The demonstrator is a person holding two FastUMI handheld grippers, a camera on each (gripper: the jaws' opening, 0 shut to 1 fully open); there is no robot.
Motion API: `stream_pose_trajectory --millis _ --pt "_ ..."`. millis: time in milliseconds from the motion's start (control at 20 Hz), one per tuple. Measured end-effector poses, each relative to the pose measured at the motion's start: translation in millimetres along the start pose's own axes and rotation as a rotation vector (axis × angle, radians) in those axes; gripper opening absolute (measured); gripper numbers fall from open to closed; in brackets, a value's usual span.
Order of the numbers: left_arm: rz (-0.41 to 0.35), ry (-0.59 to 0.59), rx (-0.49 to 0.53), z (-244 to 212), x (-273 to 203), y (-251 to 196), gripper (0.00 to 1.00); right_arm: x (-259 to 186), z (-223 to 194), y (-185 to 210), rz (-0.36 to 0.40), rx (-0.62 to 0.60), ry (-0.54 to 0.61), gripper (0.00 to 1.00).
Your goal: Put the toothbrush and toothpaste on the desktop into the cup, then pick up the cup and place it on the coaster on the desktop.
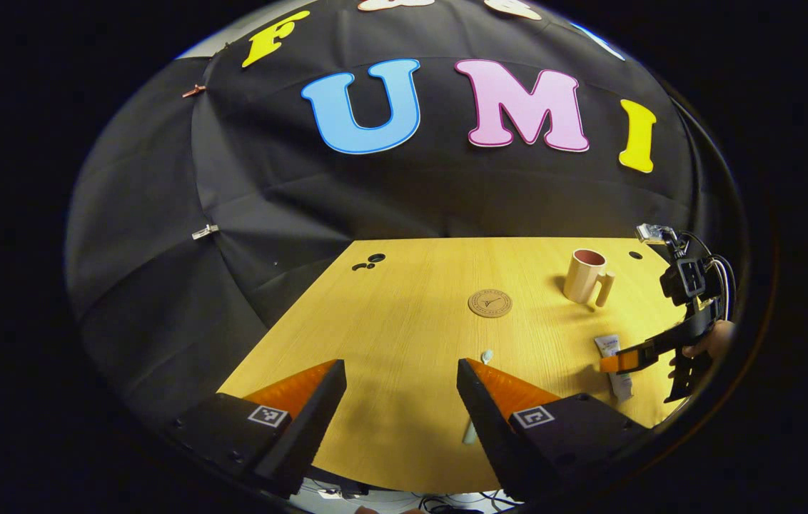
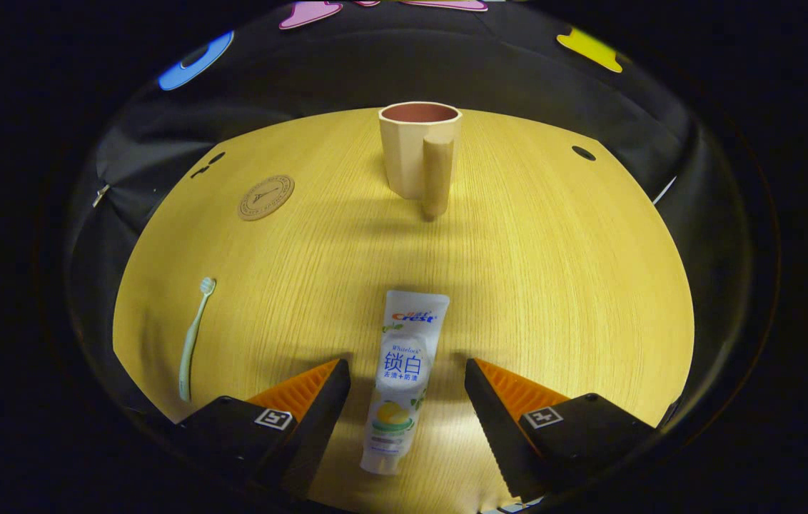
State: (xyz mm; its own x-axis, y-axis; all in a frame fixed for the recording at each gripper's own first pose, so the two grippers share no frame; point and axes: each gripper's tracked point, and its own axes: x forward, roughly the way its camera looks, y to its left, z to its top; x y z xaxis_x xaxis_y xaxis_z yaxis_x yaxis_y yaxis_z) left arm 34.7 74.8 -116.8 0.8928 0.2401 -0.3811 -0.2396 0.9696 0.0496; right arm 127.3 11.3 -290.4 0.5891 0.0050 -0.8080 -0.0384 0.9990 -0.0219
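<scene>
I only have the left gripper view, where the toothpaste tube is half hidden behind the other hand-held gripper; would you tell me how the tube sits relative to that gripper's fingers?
Observer: In the right gripper view, the toothpaste tube lies flat between the open fingers of the right hand-held gripper, neither finger touching it.
Operator: Thank you. Which way does it point?
Observer: Its cap end is nearest the camera, and its flat crimped end points toward the cup.
Operator: Is the cup empty?
Observer: I cannot tell; nothing sticks up past its rim, and its handle faces the right hand-held gripper.
Operator: And the whole toothbrush?
Observer: The toothbrush lies flat, bristle head toward the coaster.
</scene>
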Motion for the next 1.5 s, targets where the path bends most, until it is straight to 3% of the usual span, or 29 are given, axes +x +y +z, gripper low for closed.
stream_pose_trajectory --millis 250,600,750,800,850,950,1100,1200,1500 --pt "-0.001 0.006 0.014 -3.5 2.7 0.2 0.98 4.4 -11.6 0.3 -0.026 -0.004 0.038 0.97" --pt "-0.005 0.01 0.012 -6.8 5.5 2.4 0.98 6.4 -11.3 4.0 -0.025 -0.012 0.074 0.43" --pt "-0.014 0.012 0.009 -8.6 6.0 1.1 0.98 6.0 -10.4 5.7 0.003 -0.057 0.097 0.47" --pt "-0.019 0.013 0.008 -10.1 6.2 -0.3 0.98 5.7 -10.4 5.8 0.014 -0.072 0.095 0.43" --pt "-0.024 0.014 0.008 -10.4 7.4 -1.7 0.98 7.0 -9.8 5.9 0.019 -0.082 0.085 0.47" --pt "-0.033 0.028 0.006 -14.8 10.3 -3.5 0.98 4.6 -9.9 7.5 0.036 -0.098 0.072 0.42" --pt "-0.05 0.047 0.006 -20.7 14.9 -7.3 0.98 4.3 -6.8 11.5 0.076 -0.059 0.056 0.23" --pt "-0.069 0.061 0.013 -25.5 20.3 -10.2 0.99 2.0 -9.7 14.0 0.117 -0.044 0.06 0.17" --pt "-0.208 0.165 -0.002 -45.1 44.7 -39.1 0.99 -26.8 -0.3 6.2 0.136 -0.055 -0.021 0.17"
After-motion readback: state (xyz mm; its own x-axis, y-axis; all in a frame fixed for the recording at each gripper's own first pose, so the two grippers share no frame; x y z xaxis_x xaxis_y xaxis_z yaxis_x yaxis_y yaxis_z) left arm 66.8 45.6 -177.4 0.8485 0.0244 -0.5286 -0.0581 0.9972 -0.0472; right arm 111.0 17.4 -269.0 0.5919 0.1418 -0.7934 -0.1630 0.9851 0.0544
